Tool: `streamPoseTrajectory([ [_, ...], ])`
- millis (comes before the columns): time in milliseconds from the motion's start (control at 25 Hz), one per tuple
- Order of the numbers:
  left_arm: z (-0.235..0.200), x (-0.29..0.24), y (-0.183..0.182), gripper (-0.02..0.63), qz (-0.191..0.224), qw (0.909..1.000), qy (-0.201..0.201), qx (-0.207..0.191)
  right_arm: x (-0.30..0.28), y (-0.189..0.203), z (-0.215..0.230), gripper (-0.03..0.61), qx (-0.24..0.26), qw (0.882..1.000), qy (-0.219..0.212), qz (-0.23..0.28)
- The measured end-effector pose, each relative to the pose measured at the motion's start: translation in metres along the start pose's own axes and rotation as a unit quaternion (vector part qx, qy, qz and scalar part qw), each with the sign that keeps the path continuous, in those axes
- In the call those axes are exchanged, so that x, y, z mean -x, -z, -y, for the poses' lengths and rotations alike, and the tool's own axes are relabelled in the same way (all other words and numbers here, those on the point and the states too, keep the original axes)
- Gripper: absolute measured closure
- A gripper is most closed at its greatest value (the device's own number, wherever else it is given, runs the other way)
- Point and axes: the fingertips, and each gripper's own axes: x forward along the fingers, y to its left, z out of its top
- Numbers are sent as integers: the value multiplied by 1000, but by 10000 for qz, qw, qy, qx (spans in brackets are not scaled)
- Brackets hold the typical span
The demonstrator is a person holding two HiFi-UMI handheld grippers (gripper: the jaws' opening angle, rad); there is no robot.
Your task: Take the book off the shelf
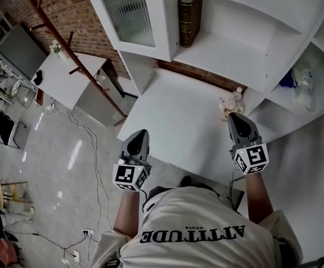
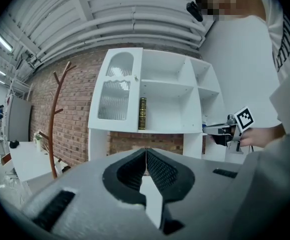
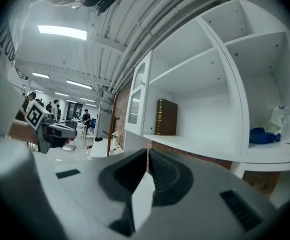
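Two grippers, one per hand, held out level in front of a person in a white T-shirt.

- Left gripper: jaws pressed together, nothing between them.
- Right gripper: jaws also closed tight, empty.
- Both point toward the white shelf unit, left one over the near edge of the white desk top, right one over its right side.
- A small pale flower ornament sits on the desk just past the right gripper's tip; contact can't be judged.
- Book: dark brown, gilt spine, standing upright on the open shelf board above the desk. It is at the board's left end, right against the divider beside the ribbed glass door, and nothing else is on that board. It is well apart from both grippers and untouched.
- Right-hand curved compartment: a blue item and a clear plastic bag.
- Behind the unit: brick wall. To the left stands a brown wooden coat rack.
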Motion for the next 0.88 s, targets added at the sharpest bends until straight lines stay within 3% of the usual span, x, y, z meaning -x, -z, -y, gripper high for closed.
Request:
streamPoseTrajectory([
  [480, -19, -16, -3, 588, -69, 10000, -5, -14, -50, -10, -16, 546, -174, 9997, -184, 73],
  [880, -67, -55, -16, 588, 63, 9988, 481, -93, -93, -42, -6, 546, 18, 9993, 323, 186],
])
